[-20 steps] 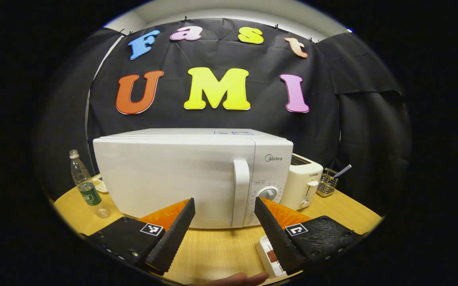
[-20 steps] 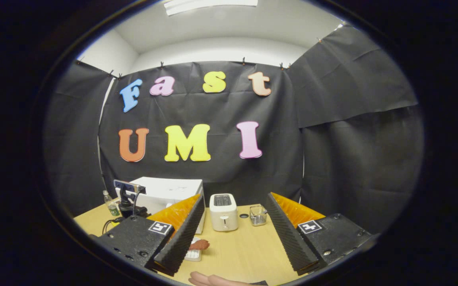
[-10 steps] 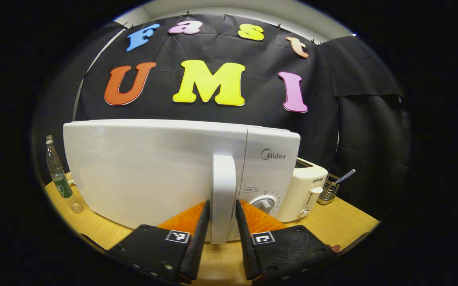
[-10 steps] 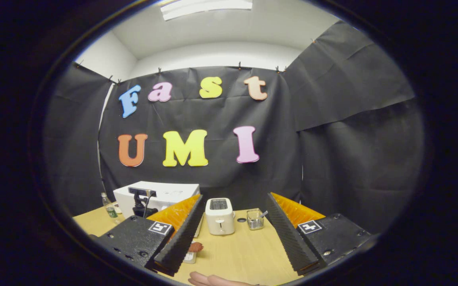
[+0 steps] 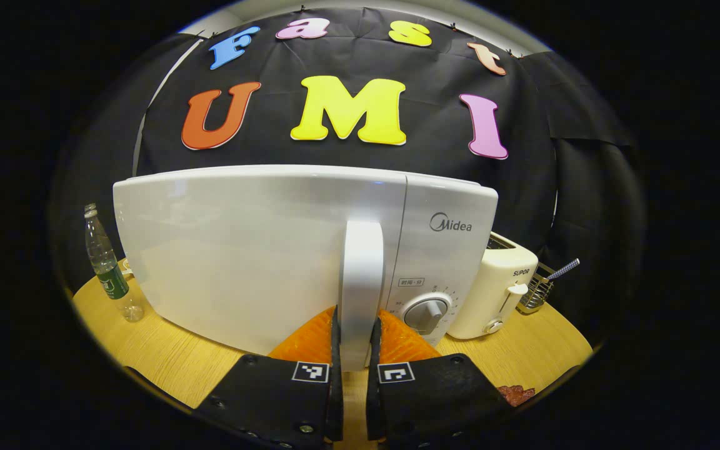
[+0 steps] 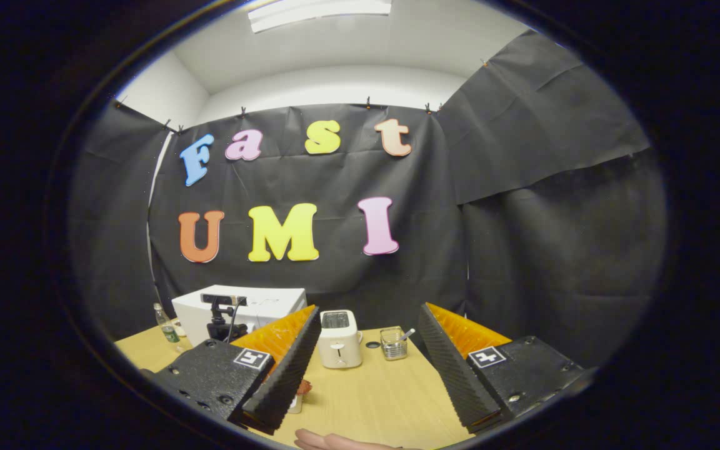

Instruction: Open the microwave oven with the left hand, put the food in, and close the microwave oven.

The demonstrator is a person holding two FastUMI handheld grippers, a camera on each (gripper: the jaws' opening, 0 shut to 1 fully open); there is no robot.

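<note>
A white microwave [image 5: 241,250] stands on the wooden table [image 5: 166,356], its door flush against the body. My left gripper [image 5: 355,322] is shut on the lower part of the upright door handle [image 5: 360,269], one finger on each side. A reddish piece of food [image 5: 515,394] lies at the lower right near the table edge. My right gripper [image 6: 369,310] is open and holds nothing, well back from the microwave [image 6: 260,304]. The food [image 6: 304,387] sits on a small white dish, mostly hidden behind the right gripper's left finger.
A cream toaster [image 5: 497,287] stands right of the microwave, with a wire utensil basket [image 5: 536,292] beyond it. A plastic bottle [image 5: 107,269] stands at the table's left side. A hand [image 6: 329,441] rests at the near table edge.
My left gripper moved in to the microwave door and went from wide open to shut on the handle. The right gripper drew back slightly and stayed open.
</note>
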